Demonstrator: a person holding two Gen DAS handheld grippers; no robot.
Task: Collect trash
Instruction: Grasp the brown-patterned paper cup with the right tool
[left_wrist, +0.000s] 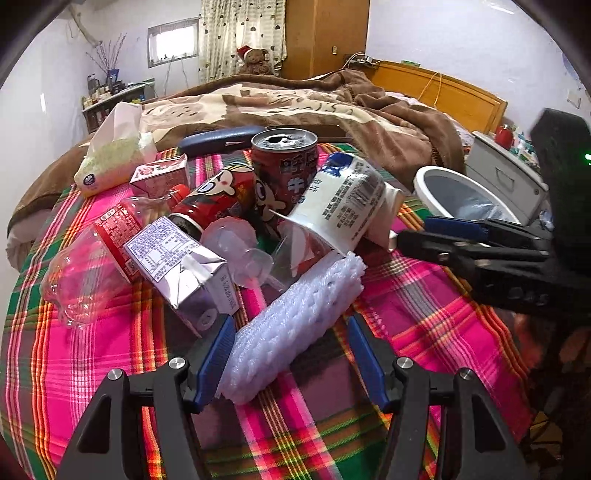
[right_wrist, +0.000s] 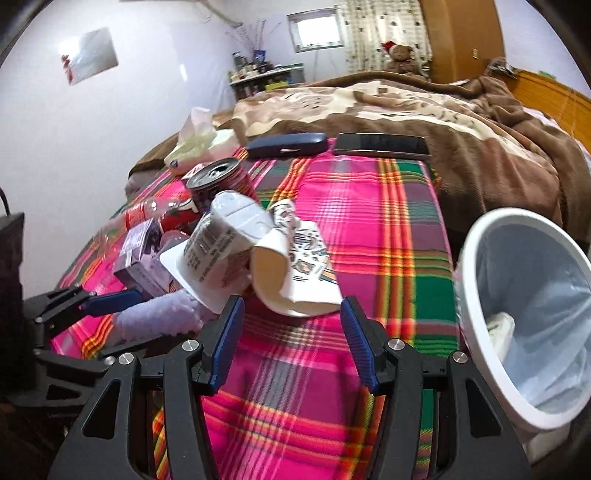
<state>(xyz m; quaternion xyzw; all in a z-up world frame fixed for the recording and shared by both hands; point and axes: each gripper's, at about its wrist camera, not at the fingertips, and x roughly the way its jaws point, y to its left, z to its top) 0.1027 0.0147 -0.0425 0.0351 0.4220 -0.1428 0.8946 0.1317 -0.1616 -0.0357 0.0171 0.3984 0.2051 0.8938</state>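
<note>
Above the plaid cloth (left_wrist: 424, 295), left jaws half-wide astride white foam sleeve (left_wrist: 295, 325), right jaws wide, empty.

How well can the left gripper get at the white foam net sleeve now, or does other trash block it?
Probably yes. The left gripper is open, and the near end of the foam net sleeve already lies between its fingers. Nothing covers that end; only its far end runs under the white cup.

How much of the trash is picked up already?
Barely any. One pale item already lies in the white bin. The left gripper has open fingers around the foam sleeve; the right gripper is empty. The can, yogurt cup, carton and bottle remain on the bed.
</note>
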